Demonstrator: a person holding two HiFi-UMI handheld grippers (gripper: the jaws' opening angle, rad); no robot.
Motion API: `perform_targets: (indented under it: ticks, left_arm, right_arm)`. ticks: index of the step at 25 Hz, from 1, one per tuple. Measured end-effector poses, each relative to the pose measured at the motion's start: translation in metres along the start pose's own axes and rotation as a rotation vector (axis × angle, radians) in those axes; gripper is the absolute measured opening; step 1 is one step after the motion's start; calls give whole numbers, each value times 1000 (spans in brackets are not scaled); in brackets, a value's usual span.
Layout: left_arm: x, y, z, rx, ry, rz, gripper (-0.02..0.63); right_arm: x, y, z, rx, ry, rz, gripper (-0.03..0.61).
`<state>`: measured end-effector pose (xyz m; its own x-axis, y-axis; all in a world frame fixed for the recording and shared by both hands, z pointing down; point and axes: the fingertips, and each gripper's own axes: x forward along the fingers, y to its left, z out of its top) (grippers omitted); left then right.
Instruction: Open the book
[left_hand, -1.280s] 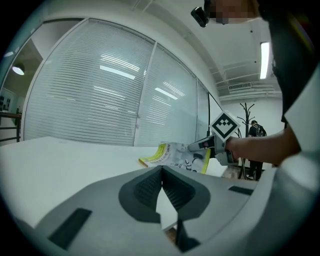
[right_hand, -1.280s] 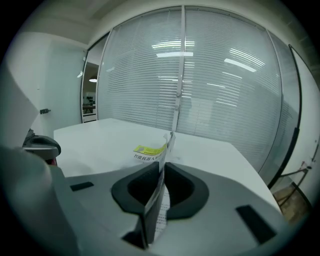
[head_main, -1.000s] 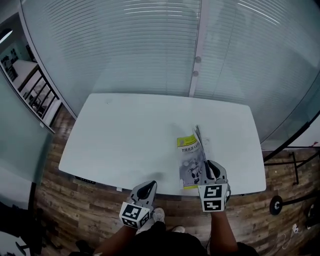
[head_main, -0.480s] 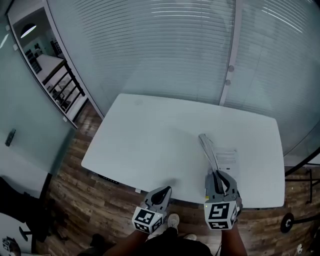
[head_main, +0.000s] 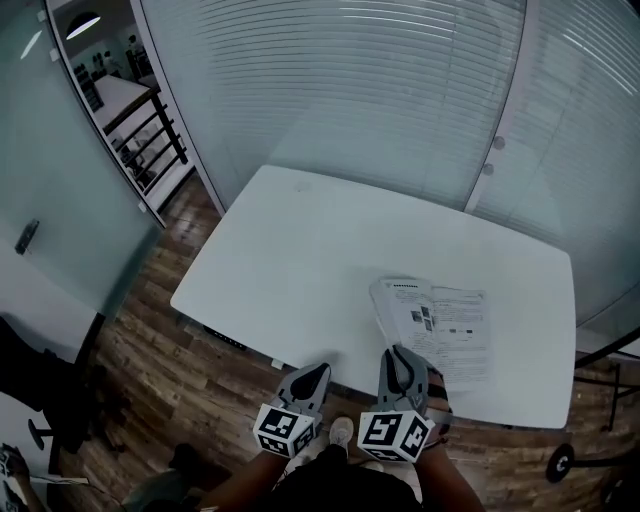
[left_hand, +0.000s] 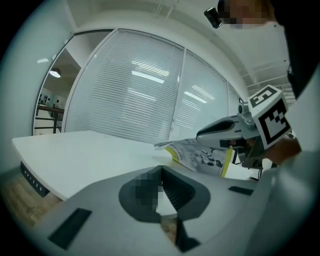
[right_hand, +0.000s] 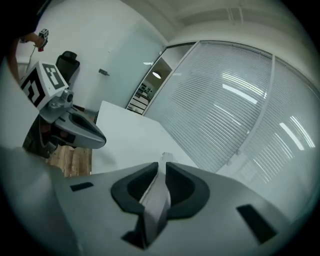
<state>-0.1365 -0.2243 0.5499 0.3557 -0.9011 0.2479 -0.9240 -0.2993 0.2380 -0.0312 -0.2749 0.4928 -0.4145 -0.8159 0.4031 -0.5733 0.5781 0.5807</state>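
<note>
The book (head_main: 445, 322) lies open on the right part of the white table (head_main: 300, 250), near its front edge, with printed inner pages facing up. My right gripper (head_main: 398, 358) holds the book's left part at its near edge. In the right gripper view a grey bundle of cover and pages (right_hand: 155, 197) runs between the pads of the right gripper (right_hand: 162, 165); the jaws have just been opening slightly and still pinch it. The left gripper view shows the raised yellow-edged cover (left_hand: 200, 157) under the right gripper (left_hand: 222, 131). My left gripper (head_main: 315, 372) hangs shut and holds nothing at the table's front edge.
A glass wall with blinds (head_main: 380, 90) stands behind the table. Wood floor (head_main: 150, 350) lies to the left and in front, with a black railing (head_main: 150, 140) at far left. The person's shoe (head_main: 342, 432) shows below the grippers.
The cover and pages, upright before, have swung over to the left, and the book now lies open. My right gripper moved left with them. The left gripper shifted closer to the right one.
</note>
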Motion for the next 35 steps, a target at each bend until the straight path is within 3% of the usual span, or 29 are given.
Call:
perform_targets:
  ticks: [9,15,19,22,25,29,31,35]
  left_arm:
    - [-20,31,-15,-24,20,59,11]
    - [-21,29,-13,-24,-28,70,11]
    - [-23,31,-15,-37,-35,52,11]
    - [-20,30,-10,-33,-45,52,11]
    - [-15,28,-4,-22,-49,52,11]
    - [-7,22,11,10,-61,28,11]
    - [-1,16,22,26,-75,9,11]
    - [17,-2,36,59,-91,-53,11]
  right_arm:
    - [39,76,4,-242,-3,54,46]
    - [56,115,-21,-271,16,160,21]
    - [59,149,-30,-118,20,350,48]
    - [47,147,-12,87,-64,448,146]
    - [31,114,13,327,-193,449,143]
    - [8,55,27,558,-315,407,65]
    - [0,29,31,619,-357,391,21]
    - [-16,-13,26,631,-400,295,5]
